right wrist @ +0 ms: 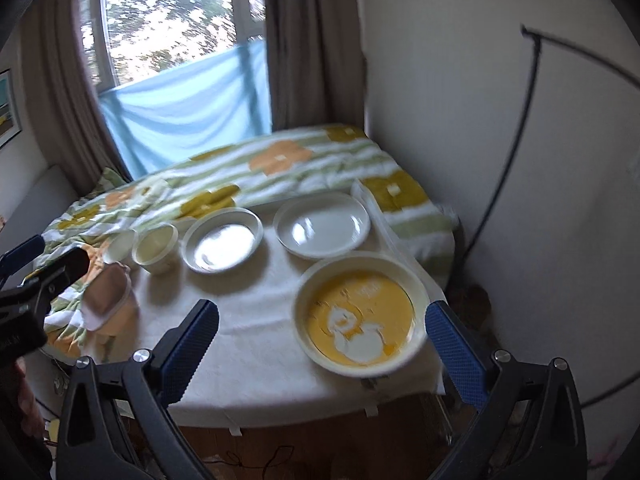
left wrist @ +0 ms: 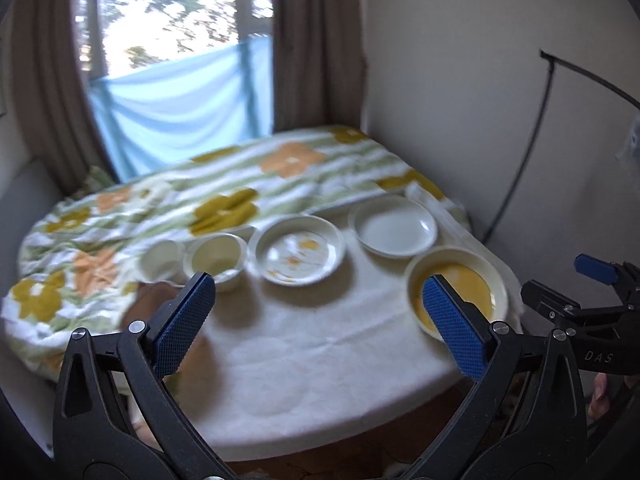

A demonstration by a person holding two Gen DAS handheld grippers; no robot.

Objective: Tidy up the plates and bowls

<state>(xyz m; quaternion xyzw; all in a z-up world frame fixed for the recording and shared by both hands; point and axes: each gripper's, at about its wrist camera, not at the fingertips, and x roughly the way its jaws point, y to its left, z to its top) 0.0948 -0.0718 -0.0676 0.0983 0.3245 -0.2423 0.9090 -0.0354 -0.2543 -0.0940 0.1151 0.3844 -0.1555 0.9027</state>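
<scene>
A white-clothed table (left wrist: 304, 360) holds a row of dishes. A yellow-centred plate (left wrist: 456, 288) (right wrist: 360, 316) sits near the front right. A plain white plate (left wrist: 394, 226) (right wrist: 322, 224) is behind it. A patterned plate (left wrist: 298, 250) (right wrist: 222, 238) is in the middle. Two small cream bowls (left wrist: 214, 258) (right wrist: 156, 248) stand at the left. My left gripper (left wrist: 316, 308) is open and empty above the table's front. My right gripper (right wrist: 322, 332) is open and empty, with the yellow plate between its fingers in view.
A flowered green and orange blanket (left wrist: 160, 208) covers the bed behind the table. An orange tub (right wrist: 108, 300) lies at the table's left edge. A wall (left wrist: 480, 80) with a black cable stands at the right. A curtained window (left wrist: 176, 40) is behind.
</scene>
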